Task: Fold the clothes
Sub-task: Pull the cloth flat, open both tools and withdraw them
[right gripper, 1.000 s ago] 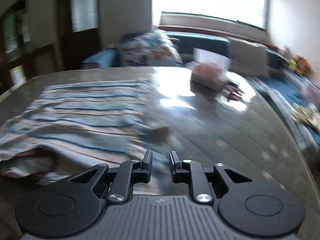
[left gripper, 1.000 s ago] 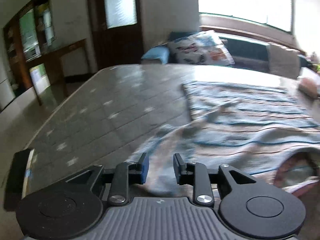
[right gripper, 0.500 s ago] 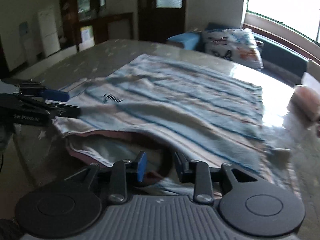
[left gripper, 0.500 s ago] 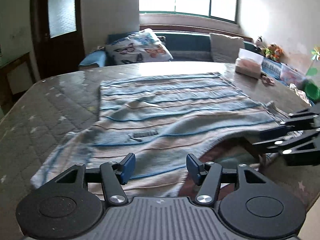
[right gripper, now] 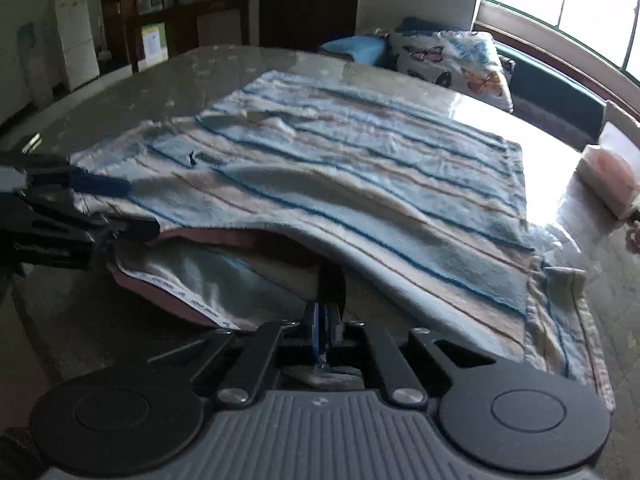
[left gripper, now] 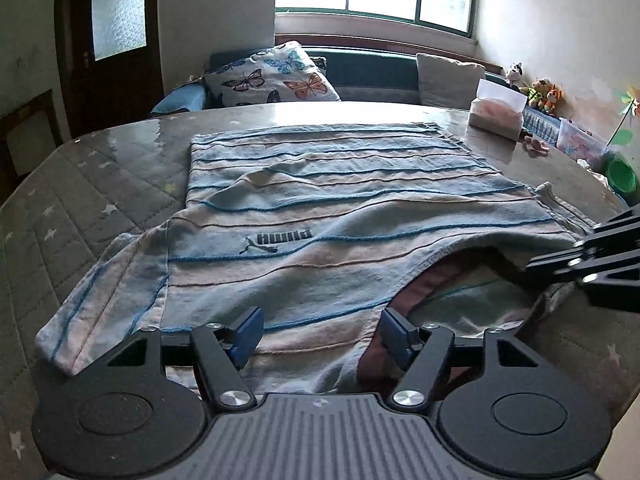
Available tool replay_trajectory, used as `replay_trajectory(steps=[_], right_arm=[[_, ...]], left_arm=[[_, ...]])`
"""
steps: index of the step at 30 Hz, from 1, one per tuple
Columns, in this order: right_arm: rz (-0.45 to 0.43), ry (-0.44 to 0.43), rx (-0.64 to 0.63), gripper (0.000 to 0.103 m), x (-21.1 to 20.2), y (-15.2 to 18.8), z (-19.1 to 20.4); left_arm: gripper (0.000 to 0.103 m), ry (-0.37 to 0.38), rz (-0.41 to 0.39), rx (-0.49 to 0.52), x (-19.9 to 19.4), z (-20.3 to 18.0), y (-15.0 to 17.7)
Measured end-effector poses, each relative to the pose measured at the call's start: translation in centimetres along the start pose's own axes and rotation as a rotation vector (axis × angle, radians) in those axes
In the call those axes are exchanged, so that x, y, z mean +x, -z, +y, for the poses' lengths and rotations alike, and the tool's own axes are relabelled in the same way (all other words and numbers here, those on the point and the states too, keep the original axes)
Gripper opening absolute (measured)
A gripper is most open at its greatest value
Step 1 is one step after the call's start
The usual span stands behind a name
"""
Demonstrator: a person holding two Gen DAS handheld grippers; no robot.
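Striped shirt point(left gripper: 340, 216) stretches far from both grippers: right gripper point(right gripper: 326, 320) clenched on its near collar edge, left gripper point(left gripper: 320, 334) just widened, spread astride the near shoulder, grasping nothing.

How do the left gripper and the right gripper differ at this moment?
The left gripper is open, its jaws having just been opening, with the shoulder of the striped shirt between them; the right gripper is shut, its jaws having just closed on the shirt's neck edge. The left works at the shirt's logo side, the right at the other. Both point down at the collar end.
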State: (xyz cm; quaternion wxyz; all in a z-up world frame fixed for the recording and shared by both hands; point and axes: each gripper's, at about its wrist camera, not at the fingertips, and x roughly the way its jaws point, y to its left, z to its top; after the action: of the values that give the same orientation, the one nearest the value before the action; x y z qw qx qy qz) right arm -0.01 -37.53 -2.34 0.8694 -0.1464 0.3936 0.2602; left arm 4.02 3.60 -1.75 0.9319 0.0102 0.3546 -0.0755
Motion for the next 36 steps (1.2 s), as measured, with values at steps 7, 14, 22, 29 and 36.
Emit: replay_trajectory(steps=[7, 14, 22, 29, 36], right_arm=[[-0.005, 0.011, -0.021, 0.001, -3.1, 0.8, 0.4], [-0.033, 0.014, -0.04, 0.026, -2.6, 0.0, 0.8], [0.006, 0.071, -0.083, 0.004, 0.3, 0.8, 1.1], [-0.013, 0.055, -0.073, 0.001, -2.5, 3.2, 1.1], [-0.006, -0.027, -0.081, 0.007, -3.5, 2.3, 0.9]], left_arm=[[0.071, -0.012, -0.003, -0.017, -0.4, 0.8, 0.1], [0.075, -0.025, -0.053, -0.024, -1.2, 1.5, -1.1], [0.075, -0.06, -0.034, -0.022, 0.0, 2.3, -1.3], [0.077, -0.096, 0.012, -0.018, 1.2, 3.4, -0.2], [0.077, -0.093, -0.033, 0.017, -0.3, 2.9, -1.5]])
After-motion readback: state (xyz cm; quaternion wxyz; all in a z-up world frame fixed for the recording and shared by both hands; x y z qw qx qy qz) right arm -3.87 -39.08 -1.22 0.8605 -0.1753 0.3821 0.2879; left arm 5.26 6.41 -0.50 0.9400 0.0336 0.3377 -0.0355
